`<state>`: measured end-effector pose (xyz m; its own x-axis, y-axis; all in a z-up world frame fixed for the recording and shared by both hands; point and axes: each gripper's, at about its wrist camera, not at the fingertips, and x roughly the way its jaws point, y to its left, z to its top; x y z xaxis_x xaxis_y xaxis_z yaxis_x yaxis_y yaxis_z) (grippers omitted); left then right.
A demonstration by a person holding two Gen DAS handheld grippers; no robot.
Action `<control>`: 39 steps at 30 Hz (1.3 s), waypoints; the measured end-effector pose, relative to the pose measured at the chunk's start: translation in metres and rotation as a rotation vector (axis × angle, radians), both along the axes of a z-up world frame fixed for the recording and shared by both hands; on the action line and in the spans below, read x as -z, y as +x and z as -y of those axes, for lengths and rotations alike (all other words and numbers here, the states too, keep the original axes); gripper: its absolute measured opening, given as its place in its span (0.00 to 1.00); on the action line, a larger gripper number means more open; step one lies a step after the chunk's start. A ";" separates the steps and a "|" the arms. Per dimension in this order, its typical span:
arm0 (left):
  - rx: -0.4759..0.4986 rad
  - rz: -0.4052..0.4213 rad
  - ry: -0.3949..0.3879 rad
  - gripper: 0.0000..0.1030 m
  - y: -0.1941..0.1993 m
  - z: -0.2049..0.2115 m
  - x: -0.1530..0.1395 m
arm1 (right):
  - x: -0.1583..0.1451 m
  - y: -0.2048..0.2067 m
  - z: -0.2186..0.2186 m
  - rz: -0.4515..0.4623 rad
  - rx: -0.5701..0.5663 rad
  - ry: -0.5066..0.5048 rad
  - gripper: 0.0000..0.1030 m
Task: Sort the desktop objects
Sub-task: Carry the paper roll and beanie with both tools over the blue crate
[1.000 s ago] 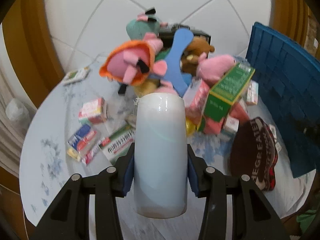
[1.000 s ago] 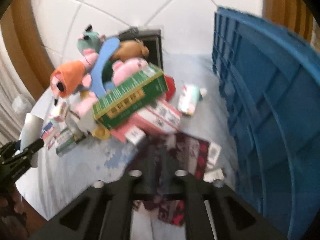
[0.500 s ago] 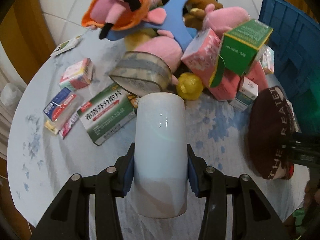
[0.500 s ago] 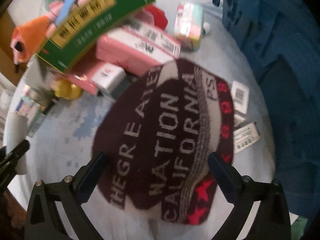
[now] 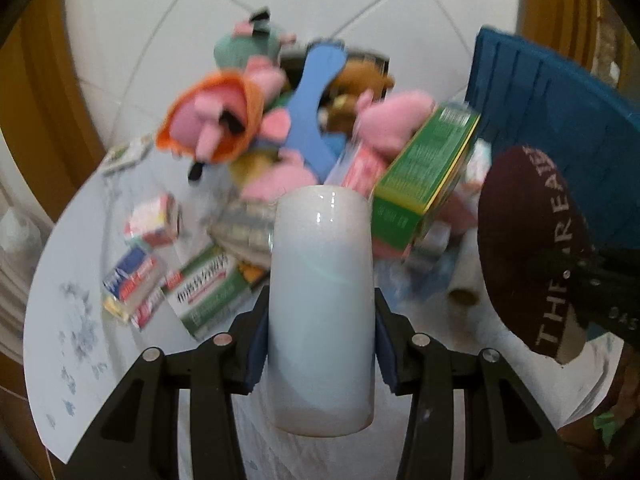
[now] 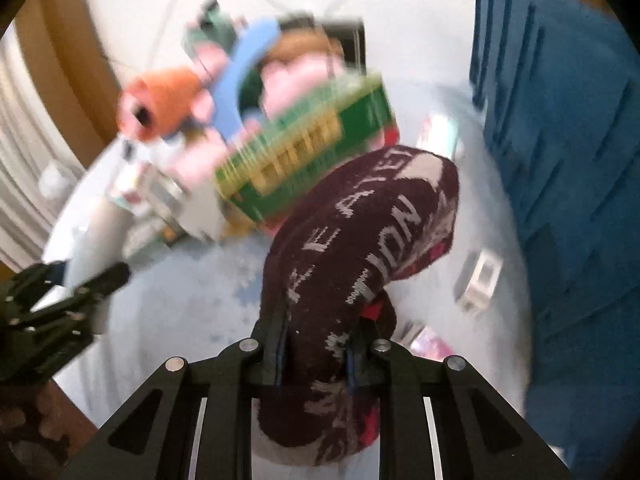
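A: Left wrist view: left gripper (image 5: 320,344) clamps the white cup (image 5: 322,312) at lower centre, by its smooth, likely slippery sides.

B: Right wrist view: right gripper (image 6: 316,354) pinches the maroon knit hat (image 6: 360,248), centre frame; soft, light, bunching easily.

Round table and its surroundings

The table (image 5: 72,320) wears a pale cloth with blue floral print. Beyond its far edge lies a white tiled floor (image 5: 400,8); brown wooden panels (image 5: 40,100) flank it, and pale pleated fabric (image 6: 24,120) hangs left of it.
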<state>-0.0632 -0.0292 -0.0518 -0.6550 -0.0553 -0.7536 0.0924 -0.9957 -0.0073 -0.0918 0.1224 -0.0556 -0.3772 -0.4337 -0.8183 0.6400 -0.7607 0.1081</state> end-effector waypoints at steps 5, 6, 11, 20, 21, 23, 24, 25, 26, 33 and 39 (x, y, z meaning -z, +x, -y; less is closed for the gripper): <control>0.020 -0.101 0.003 0.43 0.003 -0.015 -0.043 | -0.067 0.006 -0.011 -0.140 -0.028 -0.093 0.20; 0.027 -0.123 0.007 0.43 0.003 -0.020 -0.052 | -0.080 0.008 -0.014 -0.163 -0.026 -0.112 0.20; 0.081 -0.219 0.016 0.43 -0.001 -0.055 -0.094 | -0.145 0.015 -0.049 -0.303 -0.003 -0.182 0.20; 0.249 -0.317 0.057 0.43 -0.034 -0.163 -0.157 | -0.230 0.004 -0.157 -0.476 0.132 -0.226 0.20; 0.271 -0.318 0.067 0.43 -0.039 -0.178 -0.164 | -0.237 0.000 -0.169 -0.491 0.147 -0.217 0.20; 0.311 -0.314 0.084 0.43 -0.050 -0.210 -0.178 | -0.247 -0.012 -0.194 -0.519 0.184 -0.184 0.20; 0.329 -0.309 0.091 0.43 -0.055 -0.224 -0.182 | -0.250 -0.019 -0.206 -0.525 0.202 -0.172 0.20; 0.344 -0.302 0.093 0.43 -0.058 -0.238 -0.184 | -0.252 -0.025 -0.217 -0.527 0.215 -0.162 0.20; 0.361 -0.296 0.094 0.43 -0.063 -0.255 -0.187 | -0.253 -0.033 -0.229 -0.526 0.232 -0.150 0.20; 0.444 -0.203 0.037 0.43 -0.086 -0.359 -0.184 | -0.225 -0.091 -0.291 -0.460 0.281 -0.025 0.20; 0.464 -0.144 -0.018 0.43 -0.090 -0.405 -0.176 | -0.193 -0.121 -0.340 -0.377 0.279 0.022 0.21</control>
<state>-0.1533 0.3763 0.1243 -0.7114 0.2552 -0.6548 -0.3617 -0.9318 0.0298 -0.2129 0.4627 0.1377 -0.7498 -0.2578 -0.6094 0.4023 -0.9088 -0.1106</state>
